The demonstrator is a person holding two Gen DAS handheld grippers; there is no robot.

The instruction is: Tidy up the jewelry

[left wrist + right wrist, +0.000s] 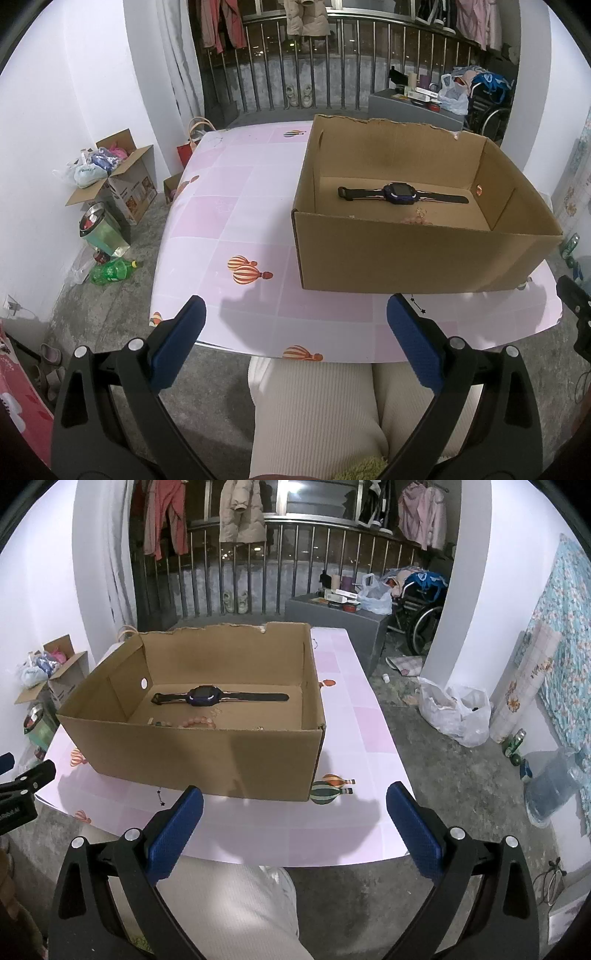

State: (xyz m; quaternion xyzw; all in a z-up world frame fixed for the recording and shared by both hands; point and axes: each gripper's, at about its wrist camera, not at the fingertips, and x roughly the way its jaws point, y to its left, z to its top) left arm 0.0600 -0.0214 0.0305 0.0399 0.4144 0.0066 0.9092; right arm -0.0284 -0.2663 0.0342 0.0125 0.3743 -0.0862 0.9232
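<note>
An open cardboard box (406,258) (207,753) stands on the pink table (236,229) (351,812). Inside it lies a dark blue watch (400,192) (203,696) flat on the floor of the box. A pink bead bracelet (195,722) (417,220) lies near the box's front wall, mostly hidden in the left wrist view. A small ring-like piece (421,212) (216,710) lies beside it. My left gripper (295,314) is open and empty, held over the table's front edge. My right gripper (295,797) is open and empty, in front of the box.
The person's legs in cream trousers (325,413) are under the front edge. On the floor at left are a cardboard box of bags (118,184), a bin (101,230) and a green bottle (110,272). At right are plastic bags (458,712), a water jug (554,786) and a wheelchair (424,620).
</note>
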